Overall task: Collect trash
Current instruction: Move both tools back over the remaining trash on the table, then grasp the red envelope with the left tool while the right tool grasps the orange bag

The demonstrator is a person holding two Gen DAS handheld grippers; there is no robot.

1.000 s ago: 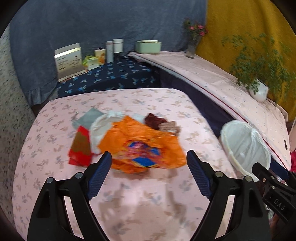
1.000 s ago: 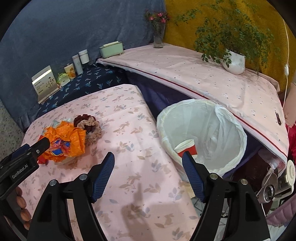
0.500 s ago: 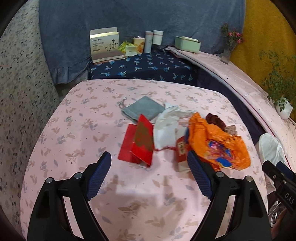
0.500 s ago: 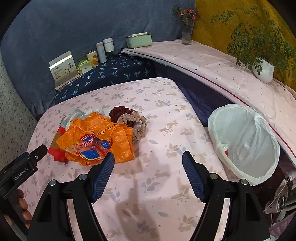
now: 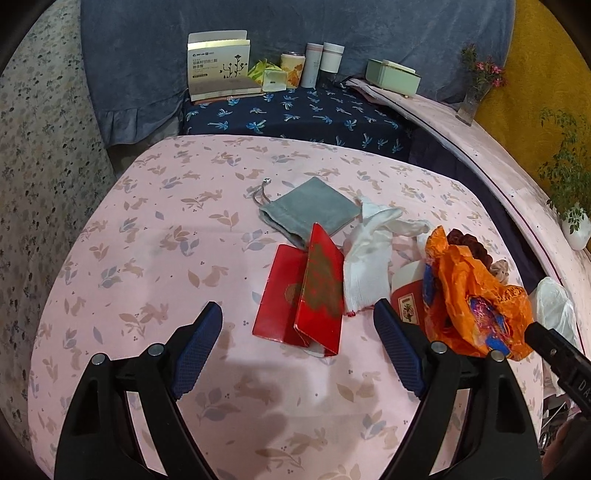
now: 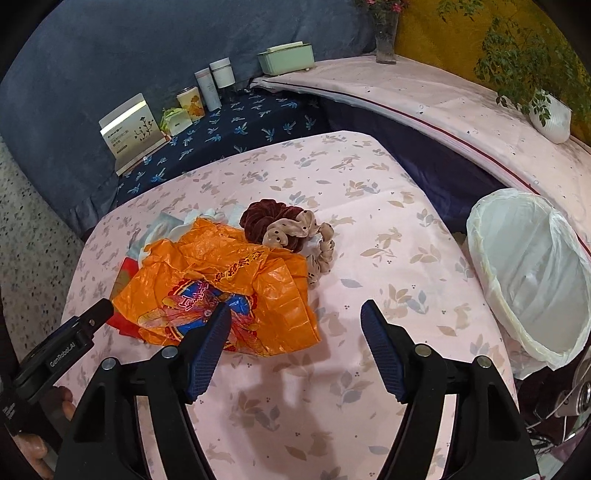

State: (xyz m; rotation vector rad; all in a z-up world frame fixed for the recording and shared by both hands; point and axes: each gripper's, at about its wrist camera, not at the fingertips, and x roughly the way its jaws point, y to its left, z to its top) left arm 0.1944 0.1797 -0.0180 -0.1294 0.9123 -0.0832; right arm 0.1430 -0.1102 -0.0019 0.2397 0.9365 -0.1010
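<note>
crumpled orange plastic bag: creased, blue-red print, on pink table | left gripper: jaws wide, empty, near red envelopes | right gripper: wide apart, empty

Light: you get even, soft indoor brightness.
Shadows: faint ones under your grippers on the tablecloth.
Focus: sharp, no blur.
Edges: strong fisheye bending, dark corners.

Pink table under a cloth with leaves and rabbits, behind it a navy shelf with blue print, a grey-blue drape – and a mustard wall (right side), speckled floor.
</note>
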